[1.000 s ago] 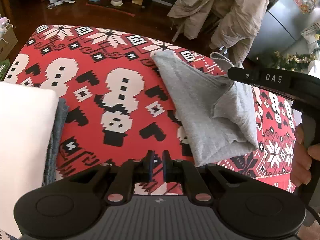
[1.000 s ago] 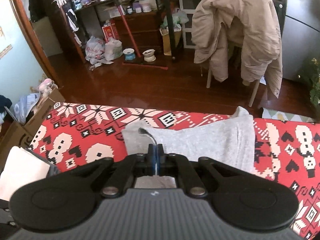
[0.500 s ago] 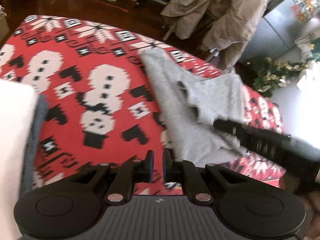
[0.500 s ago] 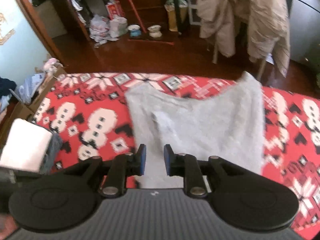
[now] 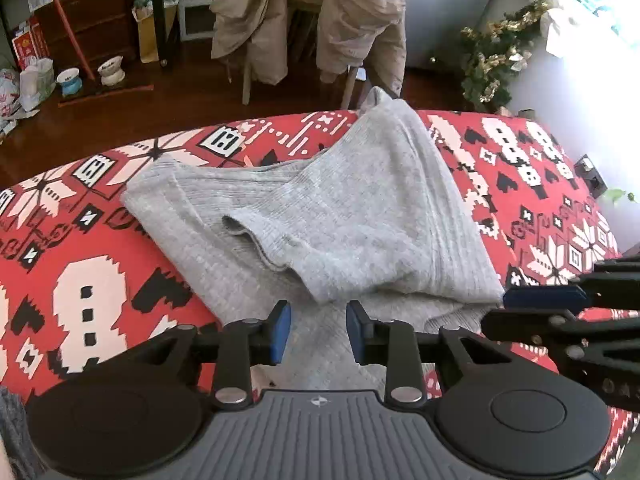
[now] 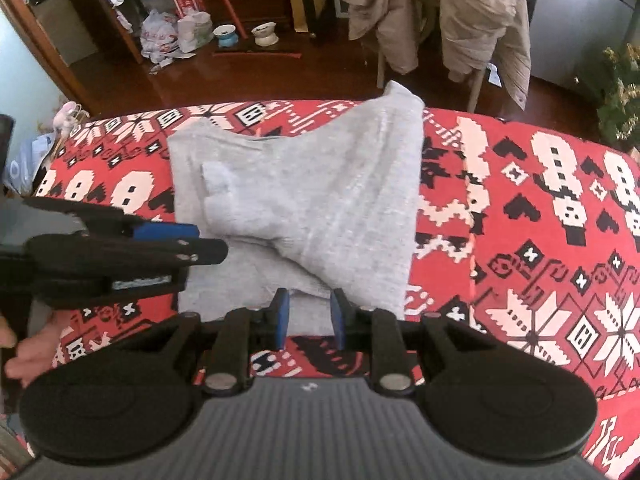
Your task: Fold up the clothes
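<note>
A grey knit garment (image 5: 340, 216) lies partly folded on the red patterned cloth (image 5: 92, 280), one flap laid over its lower layer. My left gripper (image 5: 317, 320) is open at the garment's near edge, its pads over the lower layer and holding nothing. In the right wrist view the same garment (image 6: 320, 200) lies ahead, and my right gripper (image 6: 309, 312) is open at its near hem, holding nothing. Each gripper shows in the other's view: the right gripper (image 5: 520, 308) at the garment's right corner, the left gripper (image 6: 192, 240) at its left side.
A beige coat (image 5: 304, 12) hangs over a chair beyond the table's far edge. Bowls (image 5: 110, 72) stand on the wooden floor. A decorated green plant (image 5: 496, 60) is at the back right. A grey cloth pile (image 5: 12, 432) sits at the near left. A hand (image 6: 24, 356) holds the left gripper.
The right gripper, shut on the garment's edge a second ago, has let go and opened. The left gripper swung right to the garment and opened wider. The folded flap now lies flat.
</note>
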`<control>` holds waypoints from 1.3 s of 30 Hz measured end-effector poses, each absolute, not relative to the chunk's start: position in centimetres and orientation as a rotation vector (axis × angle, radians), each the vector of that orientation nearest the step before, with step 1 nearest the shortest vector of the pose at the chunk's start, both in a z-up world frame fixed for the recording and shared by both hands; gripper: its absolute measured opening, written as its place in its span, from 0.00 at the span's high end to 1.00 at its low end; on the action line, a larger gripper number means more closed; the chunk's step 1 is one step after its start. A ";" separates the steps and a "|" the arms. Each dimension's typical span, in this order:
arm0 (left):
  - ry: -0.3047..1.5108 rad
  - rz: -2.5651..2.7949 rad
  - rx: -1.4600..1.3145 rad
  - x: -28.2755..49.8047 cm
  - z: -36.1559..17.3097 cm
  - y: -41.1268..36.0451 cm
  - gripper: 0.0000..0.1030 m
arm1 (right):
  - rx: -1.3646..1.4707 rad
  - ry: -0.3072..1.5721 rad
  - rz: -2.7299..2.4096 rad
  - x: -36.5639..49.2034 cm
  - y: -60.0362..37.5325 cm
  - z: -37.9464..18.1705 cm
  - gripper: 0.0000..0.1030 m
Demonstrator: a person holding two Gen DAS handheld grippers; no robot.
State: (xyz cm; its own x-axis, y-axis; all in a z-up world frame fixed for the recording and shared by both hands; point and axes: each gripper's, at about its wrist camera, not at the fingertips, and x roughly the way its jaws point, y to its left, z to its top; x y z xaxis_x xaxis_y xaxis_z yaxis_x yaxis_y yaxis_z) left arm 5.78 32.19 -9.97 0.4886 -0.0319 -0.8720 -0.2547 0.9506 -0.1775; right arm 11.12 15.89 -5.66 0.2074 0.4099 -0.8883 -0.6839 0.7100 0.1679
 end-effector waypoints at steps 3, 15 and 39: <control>1.054 0.125 -0.332 6.6 -10.1 32.3 0.80 | -0.287 1.126 0.779 11.4 15.5 -5.9 0.76; 1.114 0.066 -0.480 7.9 -6.3 34.0 0.94 | -0.292 1.119 0.904 12.6 16.9 -6.8 0.75; 1.102 0.131 -0.360 7.6 -9.5 32.5 0.76 | -0.209 1.150 0.909 14.1 17.9 -7.9 0.75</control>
State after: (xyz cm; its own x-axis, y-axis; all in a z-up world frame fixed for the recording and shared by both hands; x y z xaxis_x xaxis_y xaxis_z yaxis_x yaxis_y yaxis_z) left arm 7.62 32.48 -9.51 0.4506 -0.0735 -0.8897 -0.2799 0.9347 -0.2190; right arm 14.13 17.88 -7.88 0.1084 0.5116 -0.8523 -0.7113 0.6389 0.2930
